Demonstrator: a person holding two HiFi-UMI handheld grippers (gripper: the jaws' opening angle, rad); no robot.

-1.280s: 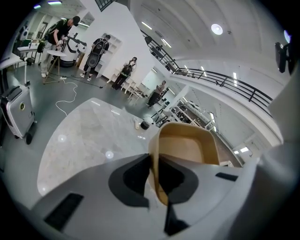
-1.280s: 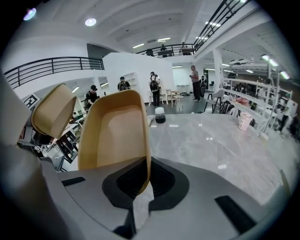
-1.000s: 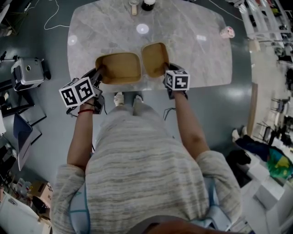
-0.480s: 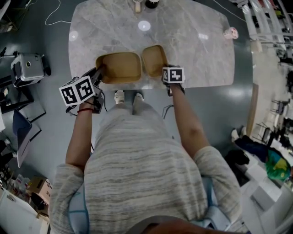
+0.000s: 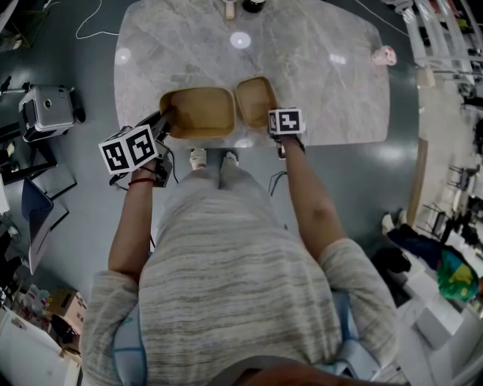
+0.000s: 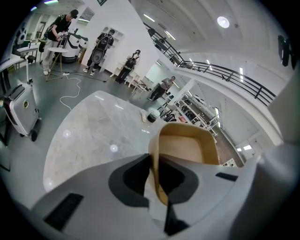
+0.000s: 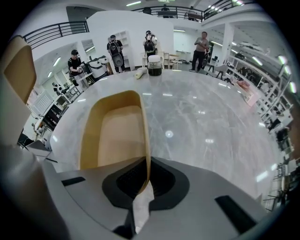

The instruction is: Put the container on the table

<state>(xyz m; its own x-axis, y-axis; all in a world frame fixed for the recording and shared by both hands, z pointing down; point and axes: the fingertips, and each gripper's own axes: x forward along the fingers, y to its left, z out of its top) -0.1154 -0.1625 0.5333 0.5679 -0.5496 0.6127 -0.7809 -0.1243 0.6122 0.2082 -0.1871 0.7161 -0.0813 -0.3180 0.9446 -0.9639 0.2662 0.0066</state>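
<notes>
Two tan open containers lie side by side at the near edge of the marble table [image 5: 317,83]. My left gripper [image 5: 161,121] is shut on the left rim of the wider container [image 5: 196,111]; in the left gripper view that rim [image 6: 187,150] runs between the jaws of the left gripper [image 6: 157,180]. At the near right corner of the narrower container [image 5: 255,100], my right gripper [image 5: 275,114] is shut on the wall. The right gripper view shows that container [image 7: 115,133] with its thin wall pinched in the right gripper [image 7: 144,180]. Whether the containers rest fully on the table I cannot tell.
A dark jar [image 5: 253,5] and a pale bottle [image 5: 229,9] stand at the table's far edge, and a small pink object [image 5: 385,54] at its right end. A grey case [image 5: 47,111] stands on the floor to the left. Several people stand beyond the table.
My right gripper has edged forward toward the table and its marker cube has turned. The left gripper and both containers have barely moved.
</notes>
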